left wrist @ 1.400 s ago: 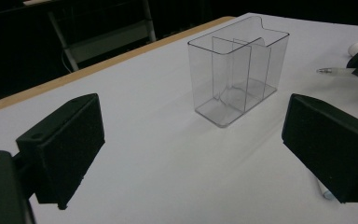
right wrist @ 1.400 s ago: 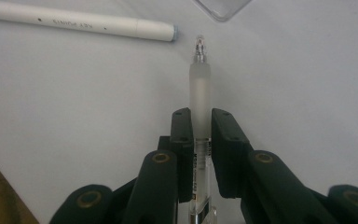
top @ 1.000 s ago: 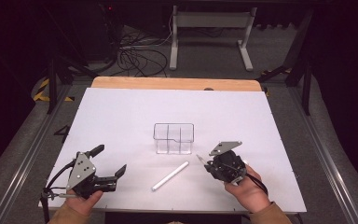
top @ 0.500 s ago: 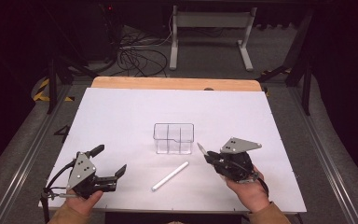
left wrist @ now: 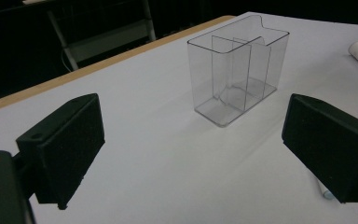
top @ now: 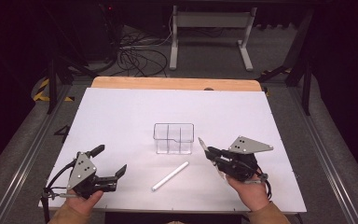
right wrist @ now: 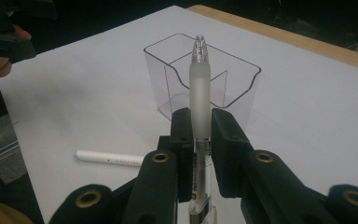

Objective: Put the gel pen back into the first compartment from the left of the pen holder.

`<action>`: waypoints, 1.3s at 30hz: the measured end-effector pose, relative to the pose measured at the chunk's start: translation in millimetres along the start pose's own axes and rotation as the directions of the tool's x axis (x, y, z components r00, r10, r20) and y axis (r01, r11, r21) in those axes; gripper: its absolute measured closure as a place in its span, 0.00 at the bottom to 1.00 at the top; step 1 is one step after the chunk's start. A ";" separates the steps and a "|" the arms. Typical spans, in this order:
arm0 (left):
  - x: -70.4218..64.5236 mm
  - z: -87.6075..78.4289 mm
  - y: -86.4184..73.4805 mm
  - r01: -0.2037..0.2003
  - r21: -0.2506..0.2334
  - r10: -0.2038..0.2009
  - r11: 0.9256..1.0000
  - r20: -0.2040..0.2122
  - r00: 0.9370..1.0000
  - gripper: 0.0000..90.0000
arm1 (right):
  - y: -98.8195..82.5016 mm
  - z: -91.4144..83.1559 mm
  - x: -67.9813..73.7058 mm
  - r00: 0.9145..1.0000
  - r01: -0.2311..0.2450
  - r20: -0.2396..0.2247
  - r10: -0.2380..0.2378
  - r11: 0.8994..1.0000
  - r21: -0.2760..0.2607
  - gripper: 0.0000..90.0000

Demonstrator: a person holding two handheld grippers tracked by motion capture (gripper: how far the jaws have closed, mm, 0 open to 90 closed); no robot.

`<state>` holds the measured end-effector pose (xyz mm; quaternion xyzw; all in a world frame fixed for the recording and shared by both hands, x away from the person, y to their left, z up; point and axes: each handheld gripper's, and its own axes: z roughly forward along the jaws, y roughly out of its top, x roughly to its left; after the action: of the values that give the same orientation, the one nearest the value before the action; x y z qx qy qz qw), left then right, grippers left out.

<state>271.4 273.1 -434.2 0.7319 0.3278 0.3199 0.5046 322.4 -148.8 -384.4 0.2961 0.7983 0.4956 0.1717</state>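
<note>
Clear frosted pen [right wrist: 200, 93] clamped between the jaws of the right gripper [right wrist: 200, 140], barrel sticking out past the jaw tips and pointing toward the clear box [right wrist: 200, 79]. Seen from above, pen [top: 202, 144] slanting up and to the left out of the right gripper [top: 213, 154], held off the table, tip just to the right of the box [top: 173, 138] near its front right corner. Jaws nearly closed, pressing on the barrel from both sides.

Box standing upright near the middle of the white table [top: 121, 112], split by inner walls into compartments. White marker [top: 170, 176] lying flat on the table in front of the box, slanted, between the two hands.

Left gripper [top: 107, 163] resting low at the front left corner of the table, jaws spread wide with nothing between them, well apart from the box [left wrist: 237, 74] and marker
</note>
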 end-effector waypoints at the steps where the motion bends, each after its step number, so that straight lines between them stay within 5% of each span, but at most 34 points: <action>1: -0.1 0.1 -0.1 0.004 -0.001 -0.004 1.000 0.001 1.000 0.07 | 0.0 0.2 0.0 1.000 0.002 -0.006 -0.002 1.000 -0.001 0.89; 15: -0.2 0.4 -0.2 0.006 0.000 -0.006 1.000 0.000 1.000 0.07 | 9.3 4.5 4.9 0.999 0.048 -0.013 -0.049 0.998 -0.032 0.89; 39: 0.0 -0.4 0.0 0.003 0.001 -0.003 1.000 0.000 1.000 0.07 | 60.8 27.9 9.5 0.995 0.077 -0.063 -0.081 0.995 -0.070 0.89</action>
<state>271.1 273.4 -434.1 0.7315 0.3290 0.3191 0.5048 349.3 -103.2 -342.5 0.2419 0.7973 0.5246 0.1748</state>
